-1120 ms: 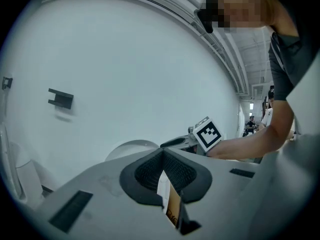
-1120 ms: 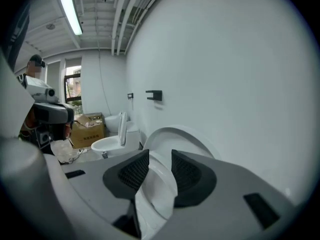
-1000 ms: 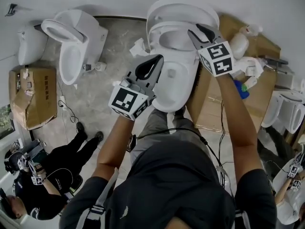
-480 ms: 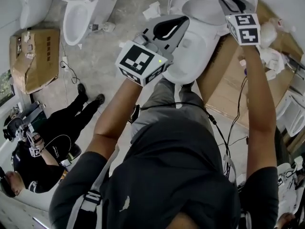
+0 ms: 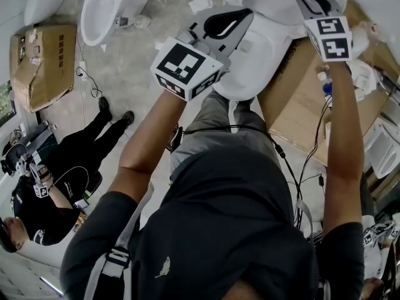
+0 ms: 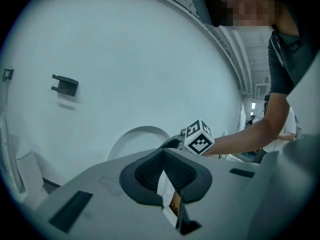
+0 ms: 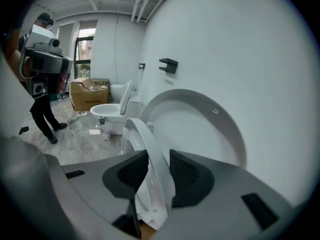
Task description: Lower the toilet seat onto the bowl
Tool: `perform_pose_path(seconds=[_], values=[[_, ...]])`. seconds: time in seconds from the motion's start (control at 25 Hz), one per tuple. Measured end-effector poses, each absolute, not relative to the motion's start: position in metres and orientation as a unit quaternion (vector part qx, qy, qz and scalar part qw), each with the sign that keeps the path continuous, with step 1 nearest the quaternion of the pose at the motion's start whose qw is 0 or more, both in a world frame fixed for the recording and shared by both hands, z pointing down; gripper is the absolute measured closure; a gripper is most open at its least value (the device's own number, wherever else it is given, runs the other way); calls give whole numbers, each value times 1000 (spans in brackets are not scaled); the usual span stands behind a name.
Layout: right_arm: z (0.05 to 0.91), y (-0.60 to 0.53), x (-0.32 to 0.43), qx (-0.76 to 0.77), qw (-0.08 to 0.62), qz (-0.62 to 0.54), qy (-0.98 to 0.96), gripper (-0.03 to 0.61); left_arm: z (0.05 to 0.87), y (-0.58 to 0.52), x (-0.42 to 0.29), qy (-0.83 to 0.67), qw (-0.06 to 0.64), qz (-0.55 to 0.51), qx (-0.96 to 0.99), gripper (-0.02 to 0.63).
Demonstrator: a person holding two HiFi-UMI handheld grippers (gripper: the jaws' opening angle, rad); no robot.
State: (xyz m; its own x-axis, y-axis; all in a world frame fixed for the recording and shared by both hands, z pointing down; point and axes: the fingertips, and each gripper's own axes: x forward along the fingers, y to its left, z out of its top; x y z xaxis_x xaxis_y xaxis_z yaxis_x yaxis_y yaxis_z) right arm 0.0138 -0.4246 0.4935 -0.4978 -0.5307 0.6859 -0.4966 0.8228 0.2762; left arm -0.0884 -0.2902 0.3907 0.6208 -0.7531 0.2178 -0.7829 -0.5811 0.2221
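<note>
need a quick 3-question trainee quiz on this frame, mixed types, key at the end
1. Multiple choice: what stands between the jaws of the right gripper?
A) a cardboard box
B) the toilet seat
C) a cable
2. True or false: the toilet seat is fully lowered.
3. Short answer: what does the left gripper hold?

Key
1. B. The jaws are closing, with the rim of the toilet seat between the pads.
2. False. It stands raised, a little way off the lid behind it.
3. Nothing. Its jaws are together and empty.
</note>
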Motion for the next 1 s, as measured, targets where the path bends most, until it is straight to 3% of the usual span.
perform_pose_path(seconds=[1.0], values=[[496, -319, 5, 236, 421, -34, -875, 443, 411, -242, -83, -438, 179, 53, 879, 609]])
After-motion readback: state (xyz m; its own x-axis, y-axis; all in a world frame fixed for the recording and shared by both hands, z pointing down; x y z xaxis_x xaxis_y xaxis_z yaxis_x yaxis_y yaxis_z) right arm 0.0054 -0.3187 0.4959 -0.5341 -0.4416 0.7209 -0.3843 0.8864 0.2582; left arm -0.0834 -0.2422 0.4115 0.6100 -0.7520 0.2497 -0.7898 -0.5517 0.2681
